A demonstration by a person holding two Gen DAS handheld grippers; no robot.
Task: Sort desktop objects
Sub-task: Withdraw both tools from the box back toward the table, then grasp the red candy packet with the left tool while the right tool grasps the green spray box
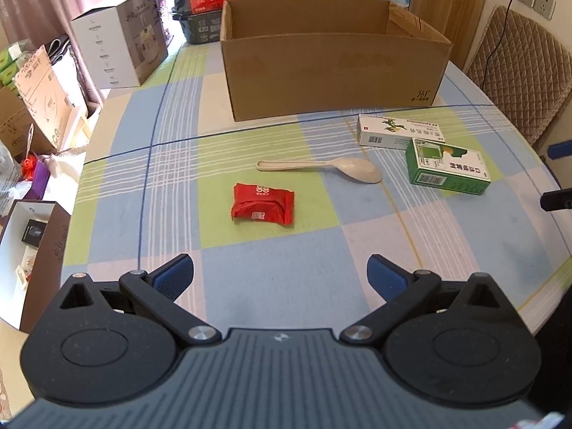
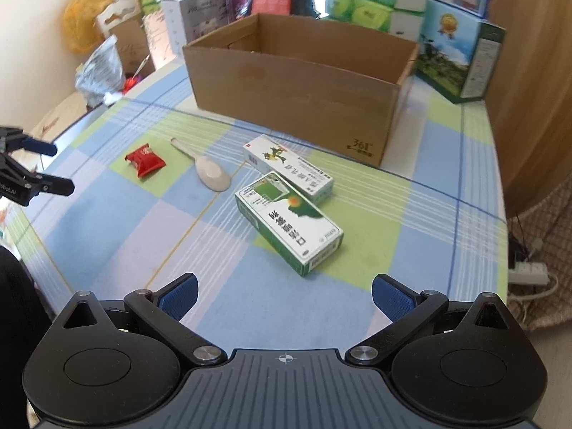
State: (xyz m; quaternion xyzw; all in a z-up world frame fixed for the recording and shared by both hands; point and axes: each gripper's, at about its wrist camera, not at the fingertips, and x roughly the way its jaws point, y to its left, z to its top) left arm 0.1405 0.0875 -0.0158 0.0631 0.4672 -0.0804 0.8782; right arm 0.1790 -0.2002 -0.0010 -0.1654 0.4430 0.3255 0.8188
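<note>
Left wrist view: left gripper (image 1: 280,273) spread wide and empty, crinkled red foil snack packet (image 1: 263,205) at twelve o'clock, untouched; likely next, advancing to pinch it.

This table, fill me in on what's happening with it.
A person is sorting desktop items with a hand-held gripper in each hand. Both the left gripper and the right gripper are open, holding nothing and hovering over the checked tablecloth. Still loose on the table are a red snack packet, a pale spoon, a white medicine box and a green medicine box. The open cardboard box stands behind them; its inside is mostly out of view.
</note>
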